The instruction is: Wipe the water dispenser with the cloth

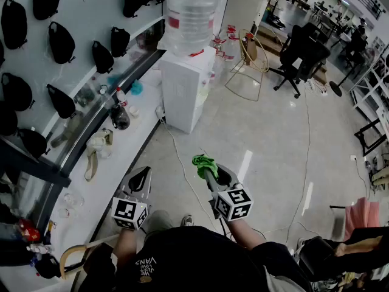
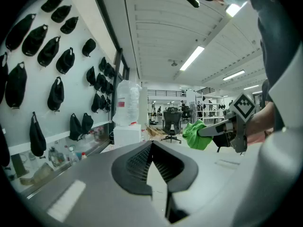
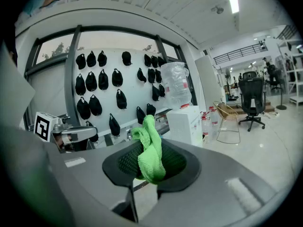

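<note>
The white water dispenser (image 1: 185, 90) stands on the floor against the left counter, a big clear bottle (image 1: 191, 17) on top; it is well ahead of both grippers. My right gripper (image 1: 208, 170) is shut on a green cloth (image 1: 205, 161), which bunches up out of the jaws in the right gripper view (image 3: 150, 148). My left gripper (image 1: 139, 180) is beside it to the left, jaws together and holding nothing. The left gripper view shows the dispenser (image 2: 127, 135) far off and the cloth (image 2: 195, 135) to the right.
A white counter (image 1: 115, 157) with bottles and clutter runs along the left wall, black bags (image 1: 61, 41) hanging above it. A cable (image 1: 182, 169) trails over the floor from the dispenser. Spare water bottles (image 1: 228, 44), a wire chair (image 1: 252, 56) and an office chair (image 1: 301, 53) stand beyond.
</note>
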`<state>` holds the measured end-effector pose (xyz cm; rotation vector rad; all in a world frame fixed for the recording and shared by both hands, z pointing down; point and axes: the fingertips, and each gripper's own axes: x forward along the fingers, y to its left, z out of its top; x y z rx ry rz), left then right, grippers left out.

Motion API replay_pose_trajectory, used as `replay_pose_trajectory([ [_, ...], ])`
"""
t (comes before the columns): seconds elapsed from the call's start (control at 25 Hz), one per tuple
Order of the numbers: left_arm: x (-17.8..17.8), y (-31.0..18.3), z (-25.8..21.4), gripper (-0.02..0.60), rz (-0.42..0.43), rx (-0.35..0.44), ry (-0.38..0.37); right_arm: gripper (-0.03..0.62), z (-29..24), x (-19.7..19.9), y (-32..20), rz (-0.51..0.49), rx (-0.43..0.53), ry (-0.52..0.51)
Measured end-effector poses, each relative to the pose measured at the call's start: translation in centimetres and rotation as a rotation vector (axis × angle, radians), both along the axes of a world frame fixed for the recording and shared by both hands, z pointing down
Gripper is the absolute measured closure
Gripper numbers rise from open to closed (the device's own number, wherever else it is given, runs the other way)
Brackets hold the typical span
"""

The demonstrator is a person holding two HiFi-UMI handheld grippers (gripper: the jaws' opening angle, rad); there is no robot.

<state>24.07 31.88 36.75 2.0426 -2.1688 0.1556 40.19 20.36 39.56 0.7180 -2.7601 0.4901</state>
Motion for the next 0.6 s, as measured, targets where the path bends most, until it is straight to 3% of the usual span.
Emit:
replay_pose_trajectory([
  [0.32,-3.8,-3.0,1.6,0.580,0.025,0.003,-0.002,0.500,0.9,-3.2,-2.7,0.043,-0.006,-0.008],
  [0.6,-10.7,-6.7,1.7,0.580,0.165,-0.003,-0.016,0.500,1.2,-10.2,-5.8,0.180,-0.002,-0.009],
])
